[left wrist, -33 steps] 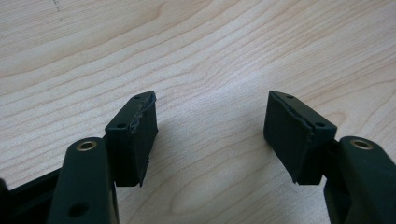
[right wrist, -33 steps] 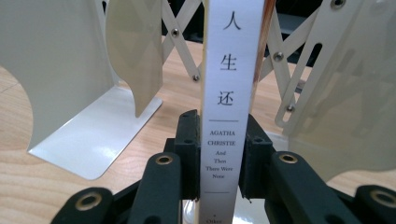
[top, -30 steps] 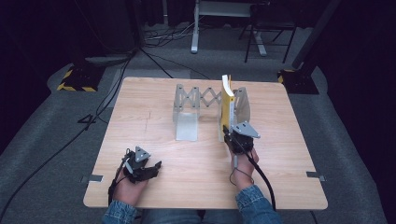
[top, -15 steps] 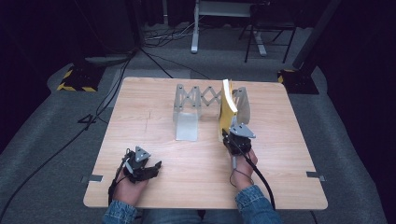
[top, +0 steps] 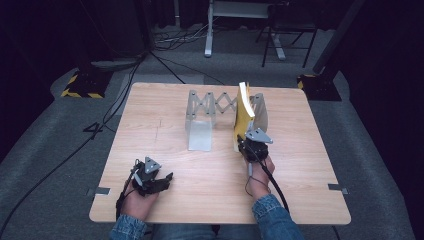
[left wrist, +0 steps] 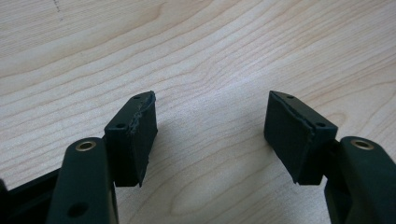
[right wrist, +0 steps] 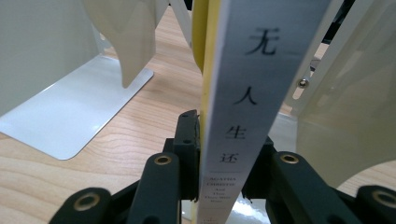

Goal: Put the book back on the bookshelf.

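Note:
A yellow book with a white spine stands upright inside a white expanding bookend rack at the middle of the wooden table. My right gripper is shut on the book's lower spine; in the right gripper view the spine with black characters sits between the two black jaws of my right gripper. My left gripper rests near the table's front left, open, with bare wood between the jaws of my left gripper.
The rack's left end plate and its flat foot lie on the table left of the book; the right plate stands close beside the book. Beyond the table are cables, a black-and-yellow floor block and metal stand legs.
The right gripper and the book have shifted slightly, the book leaning a bit more upright in the rack. The left gripper has stayed put.

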